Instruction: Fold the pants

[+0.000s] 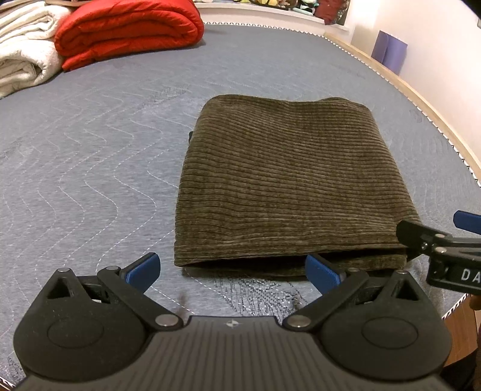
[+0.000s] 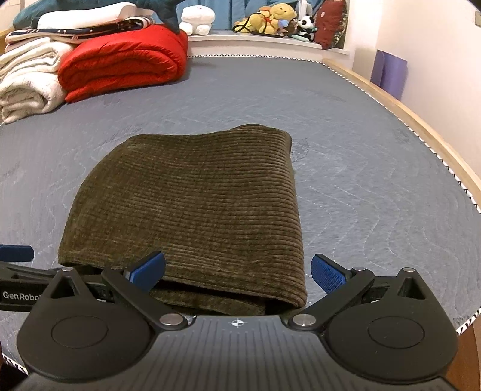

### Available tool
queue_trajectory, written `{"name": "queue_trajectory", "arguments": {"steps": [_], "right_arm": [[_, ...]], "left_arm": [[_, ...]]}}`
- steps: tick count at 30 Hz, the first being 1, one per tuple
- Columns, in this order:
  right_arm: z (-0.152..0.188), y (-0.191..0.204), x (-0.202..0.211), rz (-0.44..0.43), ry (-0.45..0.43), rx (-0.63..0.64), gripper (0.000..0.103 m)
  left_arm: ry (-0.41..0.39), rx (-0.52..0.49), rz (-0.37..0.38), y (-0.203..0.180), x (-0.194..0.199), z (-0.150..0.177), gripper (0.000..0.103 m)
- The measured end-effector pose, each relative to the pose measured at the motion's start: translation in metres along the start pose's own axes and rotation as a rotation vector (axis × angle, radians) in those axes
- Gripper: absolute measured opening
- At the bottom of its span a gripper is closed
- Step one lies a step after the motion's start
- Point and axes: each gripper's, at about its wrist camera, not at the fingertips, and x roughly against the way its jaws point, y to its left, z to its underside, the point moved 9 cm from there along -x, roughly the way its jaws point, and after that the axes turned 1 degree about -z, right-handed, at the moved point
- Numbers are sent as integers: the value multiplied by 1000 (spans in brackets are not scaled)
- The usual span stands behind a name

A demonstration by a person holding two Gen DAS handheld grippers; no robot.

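The olive-green corduroy pants (image 1: 285,183) lie folded into a compact rectangle on the grey quilted mattress (image 1: 90,156); they also show in the right wrist view (image 2: 192,204). My left gripper (image 1: 233,270) is open and empty, just in front of the fold's near left edge. My right gripper (image 2: 237,269) is open and empty at the fold's near right corner, with the layered edge between its blue pads. The right gripper also shows at the right edge of the left wrist view (image 1: 445,243).
A folded red quilt (image 2: 123,63) and white blankets (image 2: 27,87) are stacked at the far left of the mattress. Stuffed toys (image 2: 270,18) sit on a ledge behind. The wooden bed edge (image 2: 421,120) runs along the right, with a purple object (image 2: 389,73) by the wall.
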Motion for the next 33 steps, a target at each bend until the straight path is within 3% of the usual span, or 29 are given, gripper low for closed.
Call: {"name": "queue_trajectory", "arguments": {"steps": [33], "right_arm": [[6, 15, -2, -20, 9, 39, 102]], "left_arm": [[-6, -2, 5, -1, 3, 0, 103]]}}
